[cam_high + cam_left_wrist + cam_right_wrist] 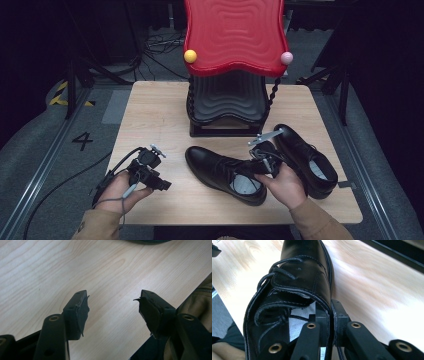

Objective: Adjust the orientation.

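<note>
At centre of the high view, the right gripper pinches the near shoe by its thin collar wall; it may slip. Contact depth is probably shallow. The left gripper stands wide, empty.

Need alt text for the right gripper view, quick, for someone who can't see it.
The right gripper is shut on the side wall of a black lace-up shoe, one jaw inside the opening and one outside. The shoe's toe points away across the pale wooden table, its laces loose.
</note>
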The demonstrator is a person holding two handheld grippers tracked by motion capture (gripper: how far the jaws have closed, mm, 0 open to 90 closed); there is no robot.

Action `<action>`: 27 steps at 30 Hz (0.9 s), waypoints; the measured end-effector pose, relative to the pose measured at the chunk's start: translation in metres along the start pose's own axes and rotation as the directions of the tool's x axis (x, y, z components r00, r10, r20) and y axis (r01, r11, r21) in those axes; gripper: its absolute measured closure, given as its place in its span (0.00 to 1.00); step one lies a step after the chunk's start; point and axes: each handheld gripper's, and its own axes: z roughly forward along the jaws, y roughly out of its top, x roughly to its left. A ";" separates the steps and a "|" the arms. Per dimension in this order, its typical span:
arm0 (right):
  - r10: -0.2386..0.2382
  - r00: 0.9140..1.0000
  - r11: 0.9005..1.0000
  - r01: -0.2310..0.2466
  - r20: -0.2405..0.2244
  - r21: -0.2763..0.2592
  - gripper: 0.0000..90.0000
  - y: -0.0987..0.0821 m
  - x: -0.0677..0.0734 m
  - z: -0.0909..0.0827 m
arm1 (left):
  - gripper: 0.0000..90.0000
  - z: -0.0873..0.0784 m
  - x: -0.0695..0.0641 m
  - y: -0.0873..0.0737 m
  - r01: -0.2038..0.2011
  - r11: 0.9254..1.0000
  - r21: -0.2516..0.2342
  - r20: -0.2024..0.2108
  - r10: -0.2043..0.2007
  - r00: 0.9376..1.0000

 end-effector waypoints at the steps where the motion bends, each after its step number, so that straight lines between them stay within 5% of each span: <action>1: 0.014 1.000 1.000 -0.014 0.001 -0.005 0.95 -0.003 -0.002 -0.003 | 0.45 0.001 0.000 0.003 -0.014 1.000 0.002 -0.003 0.014 1.000; 9: 0.094 0.994 0.995 -0.091 0.059 -0.042 0.95 -0.022 -0.020 -0.018 | 0.45 0.006 -0.006 0.024 -0.061 0.998 0.006 0.013 0.061 0.998; 12: 0.143 0.985 0.987 -0.135 0.097 -0.086 0.95 -0.029 -0.031 -0.024 | 0.46 0.010 -0.008 0.032 -0.079 0.997 0.011 0.024 0.078 0.997; 14: 0.178 0.981 0.981 -0.171 0.079 -0.095 0.95 -0.034 -0.038 -0.024 | 0.46 0.013 -0.010 0.038 -0.091 0.996 0.021 0.026 0.091 0.996; 19: 0.223 0.974 0.975 -0.222 0.030 -0.022 0.86 -0.040 -0.040 -0.023 | 0.46 0.015 -0.013 0.046 -0.113 0.993 0.021 0.034 0.112 0.993; 27: 0.196 0.980 0.979 -0.197 0.023 0.054 0.73 -0.041 -0.033 -0.030 | 0.45 0.015 -0.013 0.050 -0.122 0.992 0.015 0.037 0.121 0.992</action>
